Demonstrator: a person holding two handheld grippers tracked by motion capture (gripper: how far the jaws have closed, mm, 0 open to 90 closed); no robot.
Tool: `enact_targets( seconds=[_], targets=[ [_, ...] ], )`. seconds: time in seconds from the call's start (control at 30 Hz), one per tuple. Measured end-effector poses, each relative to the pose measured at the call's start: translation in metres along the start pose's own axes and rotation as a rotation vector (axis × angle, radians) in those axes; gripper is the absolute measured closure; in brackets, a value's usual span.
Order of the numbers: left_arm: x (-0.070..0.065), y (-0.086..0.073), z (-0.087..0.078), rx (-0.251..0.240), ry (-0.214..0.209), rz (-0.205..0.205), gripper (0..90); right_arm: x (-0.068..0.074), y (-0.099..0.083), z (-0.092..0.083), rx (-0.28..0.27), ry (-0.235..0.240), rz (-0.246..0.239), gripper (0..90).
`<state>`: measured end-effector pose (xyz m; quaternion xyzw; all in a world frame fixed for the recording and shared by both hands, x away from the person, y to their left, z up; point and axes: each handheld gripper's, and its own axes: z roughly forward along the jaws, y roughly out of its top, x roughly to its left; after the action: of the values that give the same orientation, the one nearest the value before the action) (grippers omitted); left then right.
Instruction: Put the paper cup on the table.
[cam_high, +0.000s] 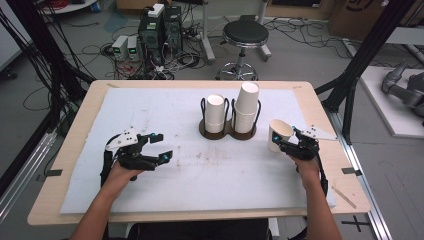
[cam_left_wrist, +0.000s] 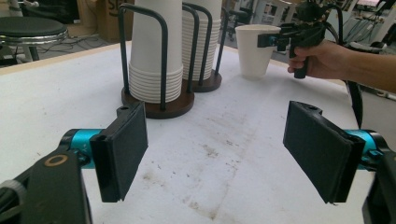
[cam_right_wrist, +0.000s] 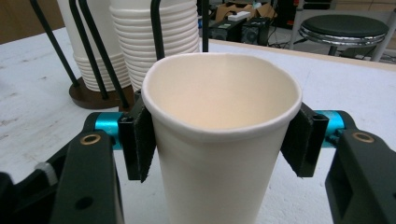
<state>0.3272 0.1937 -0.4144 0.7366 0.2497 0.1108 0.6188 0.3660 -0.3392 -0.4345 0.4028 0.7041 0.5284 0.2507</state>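
My right gripper (cam_high: 283, 139) is shut on an upright white paper cup (cam_high: 278, 134) at the right of the white mat. Its pads (cam_right_wrist: 140, 140) press both sides of the cup (cam_right_wrist: 210, 93), just under the slightly squeezed rim. A dark wooden holder (cam_high: 227, 132) with black wire loops stands at the mat's middle back and carries two stacks of upside-down cups (cam_high: 215, 114), the right stack (cam_high: 246, 107) taller. My left gripper (cam_high: 161, 146) hovers at the left, open and holding nothing. In the left gripper view its jaws (cam_left_wrist: 224, 154) stand wide apart, facing the holder (cam_left_wrist: 159, 105) and the held cup (cam_left_wrist: 254, 51).
The white mat (cam_high: 200, 165) covers most of the wooden table (cam_high: 75, 150) and is scuffed at its middle. Behind the table are a black stool (cam_high: 245, 35) and computer boxes with cables (cam_high: 160, 30). Black frame poles (cam_high: 365, 55) rise at both sides.
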Motion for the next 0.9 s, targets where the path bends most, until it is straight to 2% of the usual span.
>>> enact_targets(
  seconds=[0.2,0.53,0.67,0.9],
  targets=[
    [0.0003,-0.0004,0.0000,0.000,0.002,-0.002,22.0,0.0004,-0.0018,0.0029,0.029,0.005,-0.012,37.0],
    [0.0009,-0.0007,-0.0001,-0.001,0.003,-0.006,22.0,-0.0027,-0.0033,-0.0029,0.047,0.013,0.019,33.5],
    [0.0009,-0.0007,0.0000,-0.003,0.003,-0.007,22.0,-0.0026,-0.0035,-0.0039,0.051,0.014,0.016,31.6],
    [0.0012,-0.0007,-0.0003,-0.002,0.002,-0.009,22.0,-0.0024,-0.0044,-0.0050,0.054,0.004,0.029,23.9]
  ],
)
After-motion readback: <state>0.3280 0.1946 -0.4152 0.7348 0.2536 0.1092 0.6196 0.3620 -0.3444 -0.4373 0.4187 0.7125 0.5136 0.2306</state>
